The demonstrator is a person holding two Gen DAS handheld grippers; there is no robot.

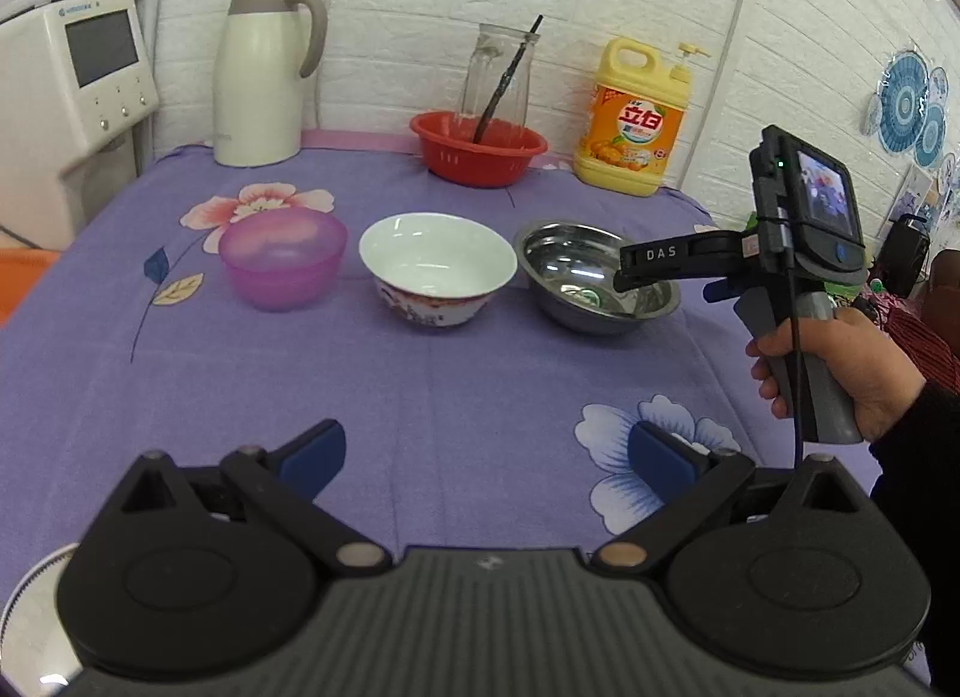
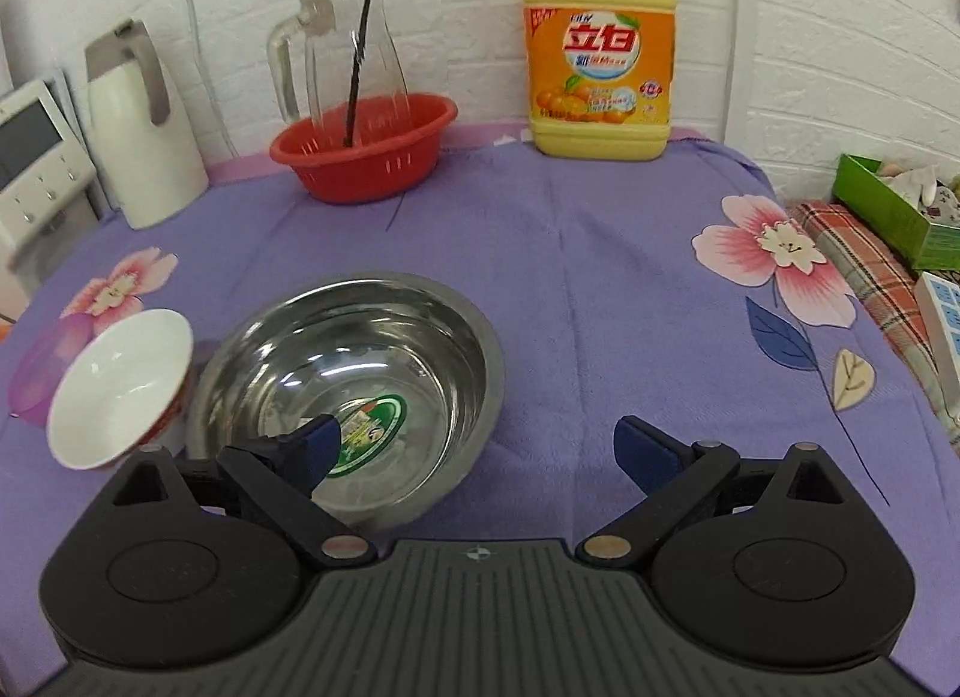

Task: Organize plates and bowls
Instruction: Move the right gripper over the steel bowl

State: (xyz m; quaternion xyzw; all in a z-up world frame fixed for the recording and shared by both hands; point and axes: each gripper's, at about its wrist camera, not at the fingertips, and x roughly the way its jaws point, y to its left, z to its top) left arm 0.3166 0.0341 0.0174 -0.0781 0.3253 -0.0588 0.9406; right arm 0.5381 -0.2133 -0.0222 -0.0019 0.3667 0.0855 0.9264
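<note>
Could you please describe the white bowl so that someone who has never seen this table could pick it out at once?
On the purple flowered tablecloth, three bowls stand in a row in front of the red basket. The white bowl is the middle one, between the purple plastic bowl and the steel bowl. It alone is white china with a red pattern outside.

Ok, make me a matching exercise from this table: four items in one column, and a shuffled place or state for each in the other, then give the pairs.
Things:
1. purple bowl
2. white bowl
3. steel bowl
4. glass jug

Places or states:
A. stands in the red basket at the back
B. left end of the row of bowls, seen from the left wrist
C. a green sticker on its bottom, with one finger of the right gripper over its rim
D. middle of the row, with a red pattern outside

Pairs: 1-B, 2-D, 3-C, 4-A
</note>
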